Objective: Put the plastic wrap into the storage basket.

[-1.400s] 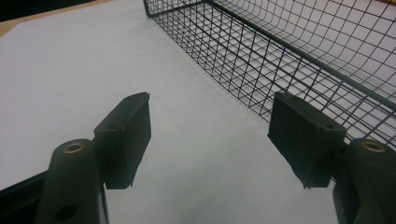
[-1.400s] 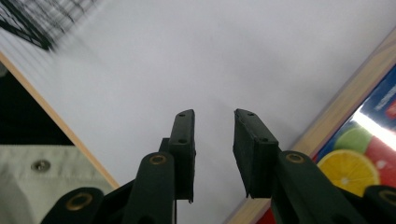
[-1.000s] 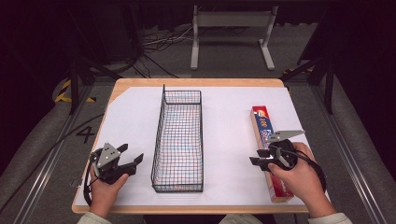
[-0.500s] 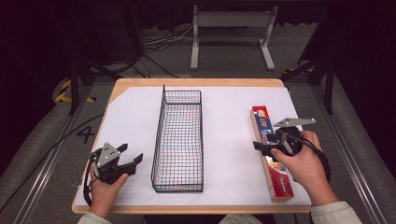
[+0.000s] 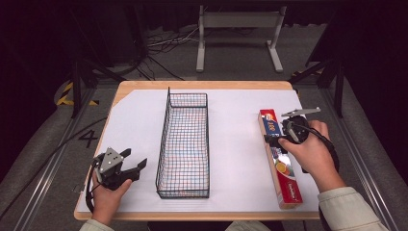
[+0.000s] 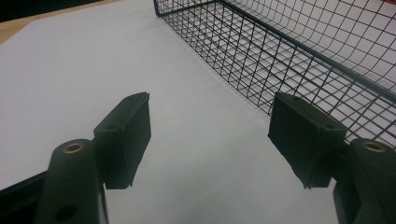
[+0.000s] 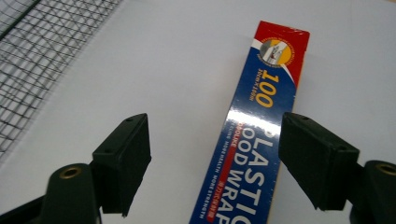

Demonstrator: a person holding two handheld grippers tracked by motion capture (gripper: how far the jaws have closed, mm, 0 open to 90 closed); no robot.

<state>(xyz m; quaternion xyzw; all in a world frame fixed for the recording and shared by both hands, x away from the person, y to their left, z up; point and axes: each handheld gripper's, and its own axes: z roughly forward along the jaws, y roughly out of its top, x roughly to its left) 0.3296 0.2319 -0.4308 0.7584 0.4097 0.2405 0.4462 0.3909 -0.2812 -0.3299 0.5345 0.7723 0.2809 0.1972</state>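
Wire basket (image 5: 184, 144) sits mid-bench (image 5: 231, 85), long axis running front to back. Food wrap box (image 5: 280, 159) lies right of it, parallel, well apart. Left gripper (image 5: 126, 165) sits left of basket near the front edge; right gripper (image 5: 275, 138) over the box's far half.

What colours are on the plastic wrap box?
Blue with white lettering, a red far end and yellow "100" on the plastic wrap box; clearest in the right gripper view.

- In the high view, light falls from above onto the white table cover (image 5: 235, 144), which is bright, while the floor and surroundings beyond sink into near-black.
- That picture is soft and slightly grainy; fine detail is smeared.
- In the right gripper view, a white glare patch sits on the glossy plastic food wrap box (image 7: 261, 140).
- In the left gripper view, soft shadows lie under the jaws, and the wire basket (image 6: 299, 51) mesh blurs toward the far edge.
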